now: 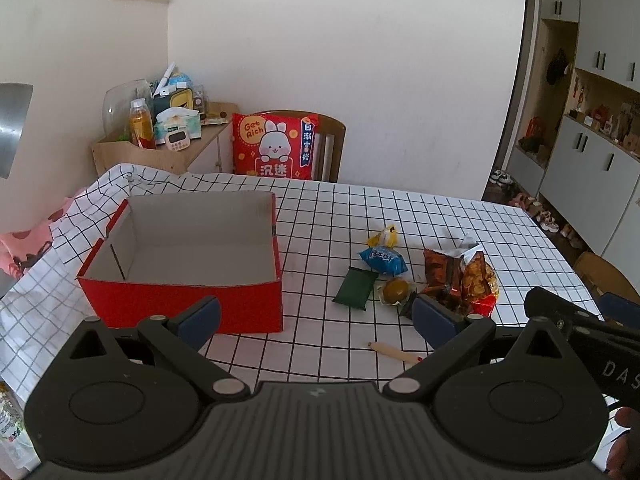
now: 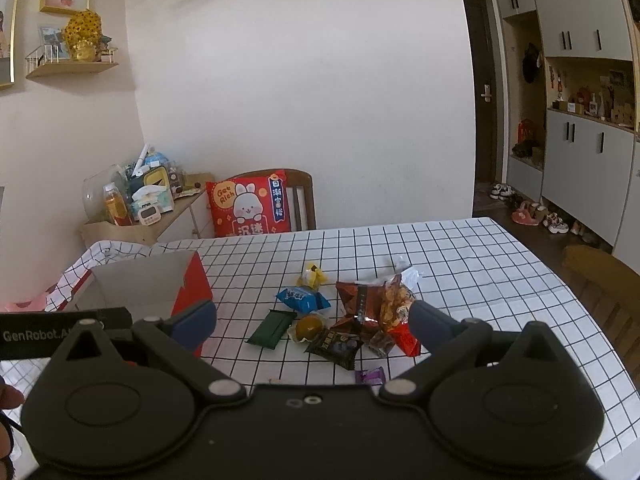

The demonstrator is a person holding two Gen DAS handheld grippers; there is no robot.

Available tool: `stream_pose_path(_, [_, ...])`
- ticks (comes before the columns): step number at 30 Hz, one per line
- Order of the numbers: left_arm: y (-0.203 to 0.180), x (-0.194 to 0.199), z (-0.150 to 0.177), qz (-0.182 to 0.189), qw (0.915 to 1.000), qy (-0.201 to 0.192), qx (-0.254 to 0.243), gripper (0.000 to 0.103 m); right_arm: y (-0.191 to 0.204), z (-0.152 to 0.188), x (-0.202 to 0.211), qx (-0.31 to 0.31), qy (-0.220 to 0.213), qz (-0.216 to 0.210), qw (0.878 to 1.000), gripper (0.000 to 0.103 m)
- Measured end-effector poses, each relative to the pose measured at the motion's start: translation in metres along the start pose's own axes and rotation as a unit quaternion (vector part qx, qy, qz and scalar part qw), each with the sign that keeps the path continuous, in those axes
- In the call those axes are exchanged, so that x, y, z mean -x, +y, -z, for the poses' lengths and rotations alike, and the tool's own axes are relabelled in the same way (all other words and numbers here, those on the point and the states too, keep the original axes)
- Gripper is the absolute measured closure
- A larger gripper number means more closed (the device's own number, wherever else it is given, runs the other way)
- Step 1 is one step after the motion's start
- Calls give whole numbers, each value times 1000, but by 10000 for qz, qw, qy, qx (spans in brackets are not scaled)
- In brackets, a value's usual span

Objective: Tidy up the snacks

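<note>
Left wrist view: a counter [image 1: 400, 208] under a grid-checked cloth is seen, an empty red box [image 1: 184, 264] on it. The snacks [image 1: 420, 276] are heaped right of the box, well apart from it. The left claw [image 1: 316, 316] is held wide, gripping nothing.

Right wrist view: the right claw [image 2: 312, 320] is spread wide above the snacks [image 2: 344, 312]. Behind the box [image 2: 160, 288], a chair with a red pillow [image 2: 248, 204] is set against a white wall [image 2: 300, 80]; cabinets [image 2: 580, 100] are seen far right.

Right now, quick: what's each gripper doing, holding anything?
Left gripper: open, holding nothing, above the table near the red box.
Right gripper: open, holding nothing, facing the snack pile.
</note>
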State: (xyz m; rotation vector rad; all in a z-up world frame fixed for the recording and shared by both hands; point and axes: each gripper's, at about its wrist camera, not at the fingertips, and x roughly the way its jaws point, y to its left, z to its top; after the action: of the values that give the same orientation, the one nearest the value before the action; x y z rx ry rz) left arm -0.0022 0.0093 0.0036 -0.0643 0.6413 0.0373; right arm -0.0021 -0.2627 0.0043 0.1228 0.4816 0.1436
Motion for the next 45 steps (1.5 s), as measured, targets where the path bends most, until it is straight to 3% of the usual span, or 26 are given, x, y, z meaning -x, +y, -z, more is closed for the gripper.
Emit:
stream_pose_path(26, [-25, -9, -5, -214, 9996, 139, -144, 0, -22, -4, -8, -9, 120, -89, 9999, 1])
stream_pose_path(45, [-45, -23, -8, -276, 9992, 252, -127, 0, -41, -9, -21, 69, 129, -433, 9990, 1])
